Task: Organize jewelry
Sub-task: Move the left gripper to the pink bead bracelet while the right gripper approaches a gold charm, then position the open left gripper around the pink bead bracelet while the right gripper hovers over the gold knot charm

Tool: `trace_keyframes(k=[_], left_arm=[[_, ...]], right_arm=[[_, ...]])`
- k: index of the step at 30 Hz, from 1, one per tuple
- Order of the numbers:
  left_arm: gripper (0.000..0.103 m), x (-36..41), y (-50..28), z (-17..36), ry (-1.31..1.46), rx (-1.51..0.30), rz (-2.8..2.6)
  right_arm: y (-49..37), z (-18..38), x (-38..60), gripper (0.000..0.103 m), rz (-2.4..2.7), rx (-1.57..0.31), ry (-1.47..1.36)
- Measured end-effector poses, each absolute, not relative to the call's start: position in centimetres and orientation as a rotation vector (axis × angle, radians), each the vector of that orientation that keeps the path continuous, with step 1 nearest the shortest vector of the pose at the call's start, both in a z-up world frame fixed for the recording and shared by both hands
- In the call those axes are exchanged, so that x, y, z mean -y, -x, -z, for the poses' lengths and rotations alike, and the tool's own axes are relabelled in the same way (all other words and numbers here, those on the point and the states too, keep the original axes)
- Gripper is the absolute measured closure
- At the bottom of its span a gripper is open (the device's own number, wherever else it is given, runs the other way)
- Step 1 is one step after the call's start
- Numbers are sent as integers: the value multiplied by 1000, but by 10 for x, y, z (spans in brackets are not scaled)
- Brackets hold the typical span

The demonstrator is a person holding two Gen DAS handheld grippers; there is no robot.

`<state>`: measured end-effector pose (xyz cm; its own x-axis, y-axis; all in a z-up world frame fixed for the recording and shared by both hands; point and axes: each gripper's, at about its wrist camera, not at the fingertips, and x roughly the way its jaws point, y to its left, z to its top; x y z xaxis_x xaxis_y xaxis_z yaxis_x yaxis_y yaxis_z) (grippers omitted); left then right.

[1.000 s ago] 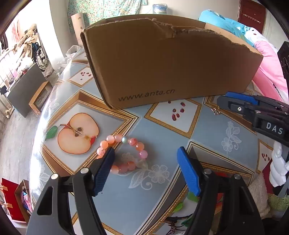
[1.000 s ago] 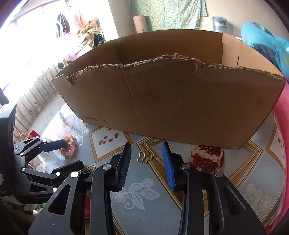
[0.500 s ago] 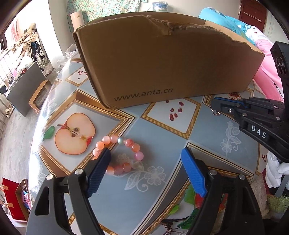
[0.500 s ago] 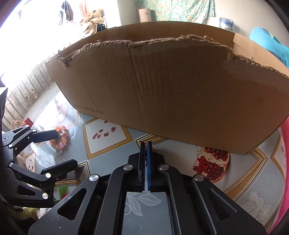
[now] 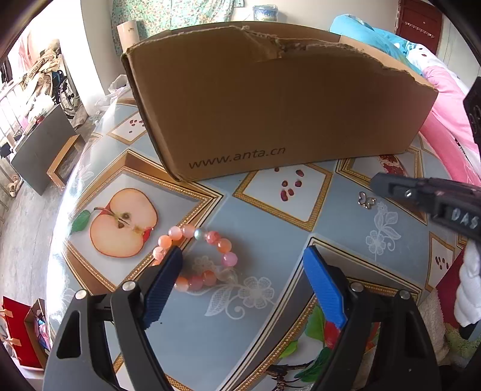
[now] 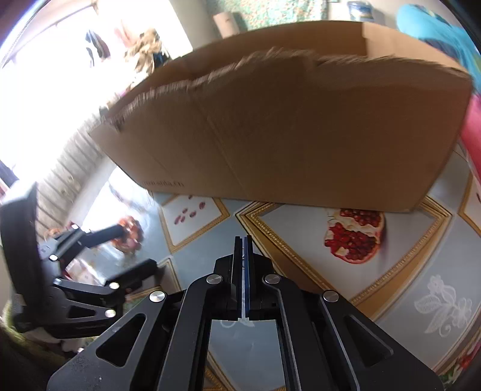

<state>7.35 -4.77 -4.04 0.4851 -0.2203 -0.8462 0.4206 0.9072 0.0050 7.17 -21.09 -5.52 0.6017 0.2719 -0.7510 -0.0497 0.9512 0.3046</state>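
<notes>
Bracelet (image 5: 195, 258) lies on the tabletop (image 5: 339, 219) before the cardboard box (image 5: 270, 99). The released left hand-held gripper (image 5: 243, 251) should centre over the beads, then close. The right hand-held gripper (image 6: 243, 239) is clenched empty, with the charm (image 5: 366, 200) loose before the box.

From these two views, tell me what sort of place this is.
Probably a lived-in home, likely a bedroom. A table under a fruit-print cloth holds a cardboard box; pink and blue bedding lies behind it, with a flowered curtain on the wall.
</notes>
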Motion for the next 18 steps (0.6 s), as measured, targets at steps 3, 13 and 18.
trace_keyframes(k=[3, 13, 18], left_arm=[[22, 46, -71, 41, -223, -981, 405], [20, 46, -61, 36, -154, -991, 483], [19, 46, -56, 35, -147, -985, 492]], right_arm=[[-58, 45, 226, 99, -138, -870, -284], [-31, 58, 243, 38, -61, -899, -291], [-20, 65, 253, 21, -108, -840, -370]])
